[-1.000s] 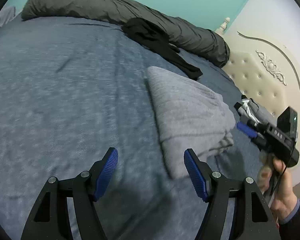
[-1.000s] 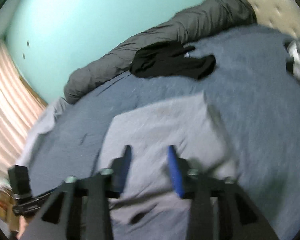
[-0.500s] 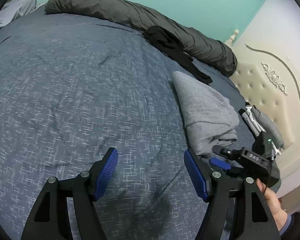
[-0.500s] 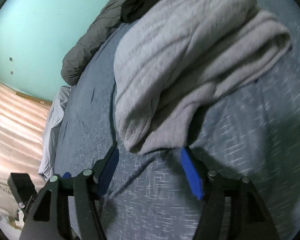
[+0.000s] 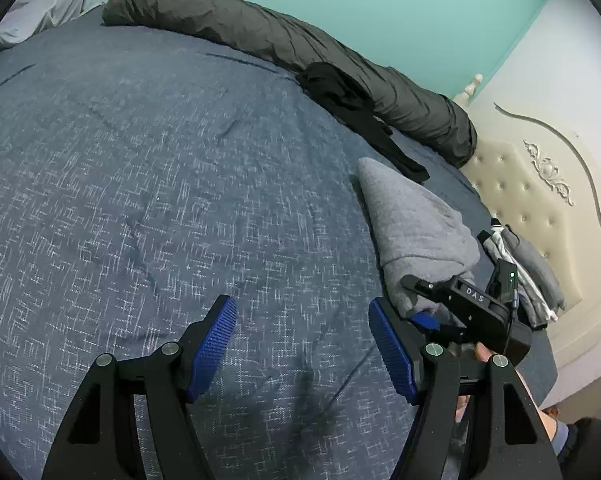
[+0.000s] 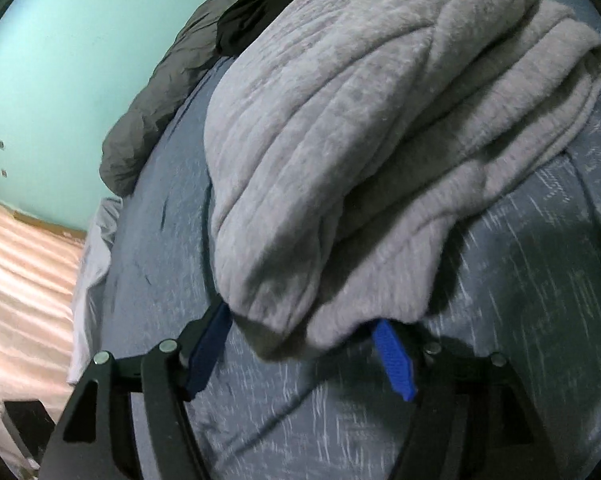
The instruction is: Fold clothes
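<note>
Grey knit is the whole story right now. Closest to me, the right gripper [image 6: 304, 344] has dropped low over the blue bedspread [image 5: 140, 200] and nosed up to the near end of the folded grey sweater [image 6: 340, 140]. A second ago it was up higher, looking across the bed with its jaws fairly narrow; they've just been opening and now stand wide, one blue pad on each side of the sweater's bottom corner. The cloth droops between them, but I don't see the pads pressing on it, so I'd call it lined up, not grabbed.

The left gripper [image 5: 300, 350] is off to the side over bare bedspread, jaws wide, nothing in them. It has slid sideways since a second ago, so the sweater now sits further right in its view, and from there you can see the right gripper [image 5: 428, 312] poking into the sweater's [image 5: 412, 220] near edge.

My read: the folding of this one looks done, since it's already a thick layered bundle. So the opening jaws probably mean a pinch is coming, to lift or shift it, maybe over to the small stack of folded stuff [image 5: 520, 272] by the headboard [image 5: 540, 184]. That's a guess though. A bundle that thick could slump open if only the corner gets caught.

Further back there's a black garment [image 5: 352, 108] lying crumpled against the rolled dark duvet [image 5: 260, 28] along the teal wall, not folded yet.
</note>
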`<action>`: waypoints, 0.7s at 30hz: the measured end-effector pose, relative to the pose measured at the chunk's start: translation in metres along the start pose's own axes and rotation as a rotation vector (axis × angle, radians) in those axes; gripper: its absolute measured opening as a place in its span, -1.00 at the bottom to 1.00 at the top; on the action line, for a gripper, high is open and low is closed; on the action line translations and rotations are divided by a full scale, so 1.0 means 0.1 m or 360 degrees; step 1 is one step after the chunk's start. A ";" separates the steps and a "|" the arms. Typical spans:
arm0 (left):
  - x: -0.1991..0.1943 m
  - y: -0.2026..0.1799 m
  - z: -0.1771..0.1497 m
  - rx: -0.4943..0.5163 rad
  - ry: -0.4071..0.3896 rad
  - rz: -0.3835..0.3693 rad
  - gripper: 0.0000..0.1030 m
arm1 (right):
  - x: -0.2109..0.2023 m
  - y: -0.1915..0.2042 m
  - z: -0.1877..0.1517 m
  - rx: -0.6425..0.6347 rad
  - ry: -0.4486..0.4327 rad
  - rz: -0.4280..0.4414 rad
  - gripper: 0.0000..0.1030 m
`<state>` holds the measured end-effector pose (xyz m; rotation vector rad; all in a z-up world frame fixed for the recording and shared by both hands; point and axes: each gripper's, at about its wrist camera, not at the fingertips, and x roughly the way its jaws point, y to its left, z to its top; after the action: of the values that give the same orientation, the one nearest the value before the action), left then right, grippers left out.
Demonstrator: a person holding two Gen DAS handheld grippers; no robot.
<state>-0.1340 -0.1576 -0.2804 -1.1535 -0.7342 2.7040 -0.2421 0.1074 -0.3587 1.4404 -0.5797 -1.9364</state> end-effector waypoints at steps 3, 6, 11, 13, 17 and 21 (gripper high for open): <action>-0.02 0.01 0.00 -0.0004 -0.0014 0.0005 0.41 | 0.01 0.03 -0.01 -0.0048 -0.0020 0.0038 0.02; -0.03 0.02 0.00 -0.0008 -0.0019 0.0007 0.41 | -0.04 0.05 0.00 -0.0078 -0.0035 0.0055 -0.35; -0.02 -0.05 0.00 0.0005 -0.0019 0.0006 0.41 | -0.26 0.00 0.02 -0.0111 -0.0050 0.0082 -0.48; -0.03 -0.08 -0.01 0.0010 -0.0023 0.0000 0.41 | -0.39 -0.01 0.02 -0.0139 -0.0052 0.0090 -0.50; -0.03 -0.16 -0.02 0.0018 -0.0026 -0.0013 0.41 | -0.72 -0.06 0.06 -0.0175 -0.0065 0.0116 -0.51; -0.02 -0.26 -0.06 0.0015 -0.0028 -0.0030 0.41 | -1.07 -0.22 0.08 -0.0185 -0.0081 0.0105 -0.54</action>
<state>-0.1305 -0.1324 -0.2706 -1.1164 -0.7300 2.7027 -0.2352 0.1993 -0.3002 1.2880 -0.5224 -1.9266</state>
